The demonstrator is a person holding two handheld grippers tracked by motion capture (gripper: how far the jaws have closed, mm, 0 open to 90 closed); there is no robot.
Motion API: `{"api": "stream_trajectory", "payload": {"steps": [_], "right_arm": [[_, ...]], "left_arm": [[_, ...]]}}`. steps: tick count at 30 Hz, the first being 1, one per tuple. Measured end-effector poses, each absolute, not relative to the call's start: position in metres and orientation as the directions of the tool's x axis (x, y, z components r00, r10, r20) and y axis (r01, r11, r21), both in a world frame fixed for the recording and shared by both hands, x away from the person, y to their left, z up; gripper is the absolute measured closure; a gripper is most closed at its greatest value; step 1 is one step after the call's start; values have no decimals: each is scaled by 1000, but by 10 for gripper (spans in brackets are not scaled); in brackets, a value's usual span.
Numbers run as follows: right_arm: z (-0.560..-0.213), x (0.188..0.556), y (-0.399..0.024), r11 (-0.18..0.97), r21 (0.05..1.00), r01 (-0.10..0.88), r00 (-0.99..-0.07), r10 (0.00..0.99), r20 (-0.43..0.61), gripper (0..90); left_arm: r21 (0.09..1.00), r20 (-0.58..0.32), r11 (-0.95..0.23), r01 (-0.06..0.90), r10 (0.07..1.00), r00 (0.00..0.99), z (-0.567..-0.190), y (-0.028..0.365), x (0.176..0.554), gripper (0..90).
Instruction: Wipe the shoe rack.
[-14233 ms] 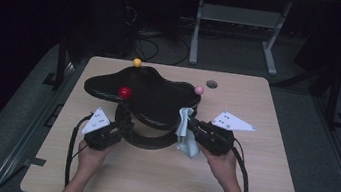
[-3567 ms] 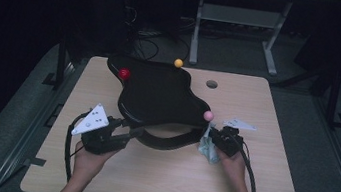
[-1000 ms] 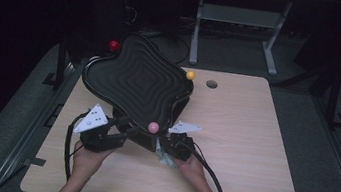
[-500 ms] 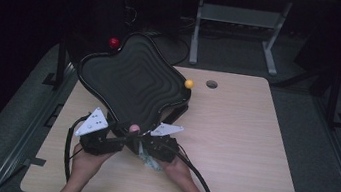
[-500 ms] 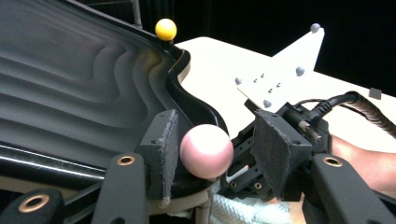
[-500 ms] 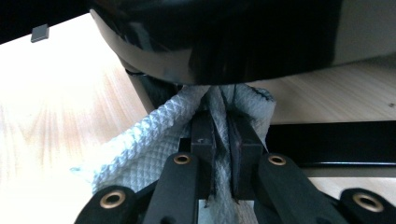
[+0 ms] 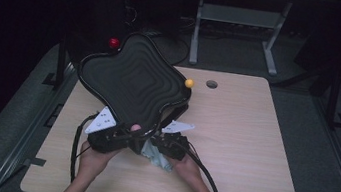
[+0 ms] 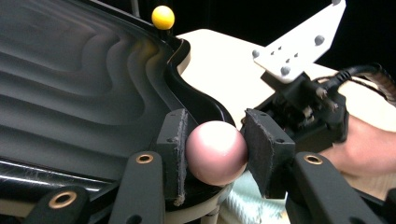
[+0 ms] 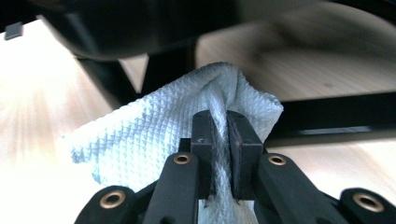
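Left gripper jaws just closing on the pink ball at the black tray's near rim, ball half hidden from above, right gripper just beside it, pinching a pale cloth, forearms cut off below.

Each hand-held gripper, the left hand-held gripper and the right hand-held gripper, is black, with brass-ringed screws on its arms and dark padded jaws. A pale three-cornered plate with small studs tops each, and a black cable trails behind. The forearms are bare.
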State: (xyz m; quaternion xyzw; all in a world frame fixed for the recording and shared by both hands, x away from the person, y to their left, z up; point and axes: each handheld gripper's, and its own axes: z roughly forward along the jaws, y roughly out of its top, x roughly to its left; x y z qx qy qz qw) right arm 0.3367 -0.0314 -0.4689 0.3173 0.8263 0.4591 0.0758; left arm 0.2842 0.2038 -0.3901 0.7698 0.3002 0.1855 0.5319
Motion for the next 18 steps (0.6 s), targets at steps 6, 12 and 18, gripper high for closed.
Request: {"api": "stream_trajectory", "payload": {"steps": [6,12,18], "right_arm": [[-469,342,-71,342,804,485,-735,659,163,820],[-468,345,-114,308,804,508,-675,722,150,820],[-465,343,-163,273,803,529,-606,784,133,819]], "left_arm": [[929,-27,-268,255,639,769,-390,197,285,607],[926,-21,-286,248,616,788,-389,186,286,607],[926,-14,-296,235,594,804,-389,171,286,607]]}}
